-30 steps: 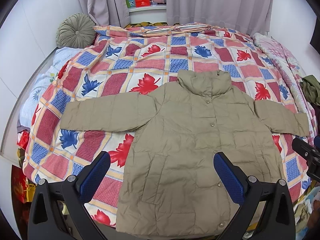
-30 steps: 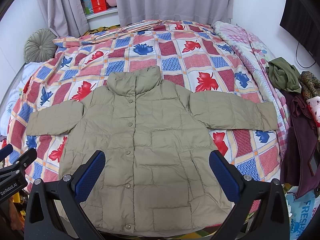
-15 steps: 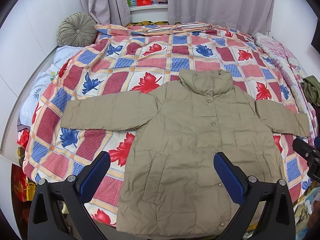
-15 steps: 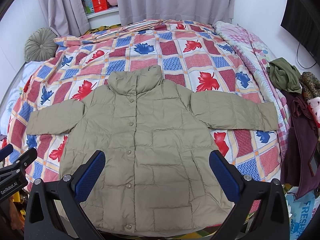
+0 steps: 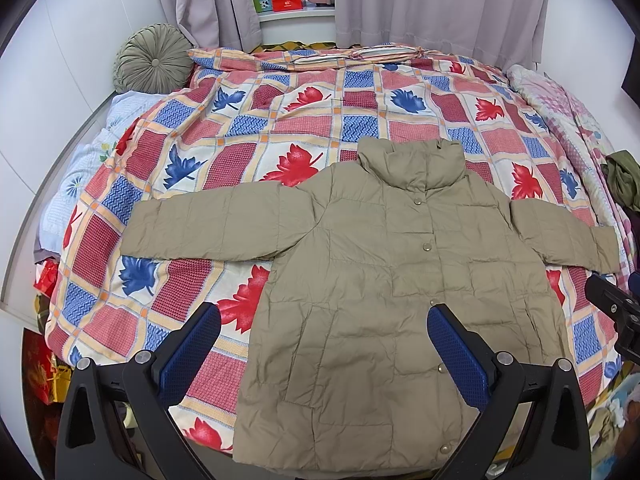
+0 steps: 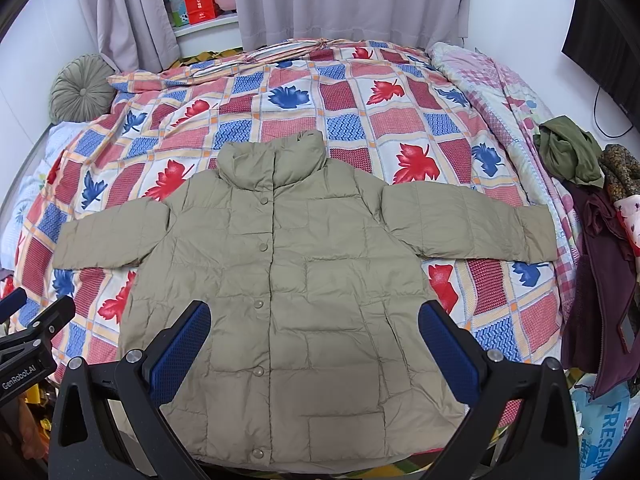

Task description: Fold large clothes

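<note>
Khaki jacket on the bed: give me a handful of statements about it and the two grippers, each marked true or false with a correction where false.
1. The khaki jacket lies spread flat, front up, both sleeves out to the sides. True.
2. The left gripper is clamped on the hem. False: its jaws stand wide apart and hold nothing.
3. The jacket's snaps are fastened down the front. True.
4. The right gripper holds a sleeve. False: it is open, above the lower body of the jacket.
5. A round green cushion sits on top of the jacket. False: it is at the far corner of the bed, against the wall.
</note>
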Motion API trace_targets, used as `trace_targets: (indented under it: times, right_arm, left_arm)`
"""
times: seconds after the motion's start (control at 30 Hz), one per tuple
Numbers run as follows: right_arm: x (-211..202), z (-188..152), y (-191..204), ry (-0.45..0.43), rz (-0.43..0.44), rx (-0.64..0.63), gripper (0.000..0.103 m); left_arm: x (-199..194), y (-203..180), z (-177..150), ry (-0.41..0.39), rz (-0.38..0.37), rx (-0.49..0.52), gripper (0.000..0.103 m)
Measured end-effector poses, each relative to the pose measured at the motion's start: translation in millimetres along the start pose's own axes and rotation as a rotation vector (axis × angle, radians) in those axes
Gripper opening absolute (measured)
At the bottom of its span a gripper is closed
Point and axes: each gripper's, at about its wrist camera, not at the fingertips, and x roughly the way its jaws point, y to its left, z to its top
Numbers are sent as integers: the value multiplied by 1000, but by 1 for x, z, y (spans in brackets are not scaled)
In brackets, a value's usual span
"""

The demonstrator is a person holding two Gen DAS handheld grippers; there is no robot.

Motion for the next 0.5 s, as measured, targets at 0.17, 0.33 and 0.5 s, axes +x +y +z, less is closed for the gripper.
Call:
trace_targets:
  times: [0.17,0.33,0.5]
  right_arm:
    - [-1,0,0,0,1,-1,103]
    - [1,-1,0,1,1,-1,103]
    - [-3,2,6,11,4,-5,103]
  left_arm:
    - [0,0,0,0,0,-1,103]
    - [-1,1,0,6,-2,-2,103]
    - [-3,6,-6,14,-3,-2,103]
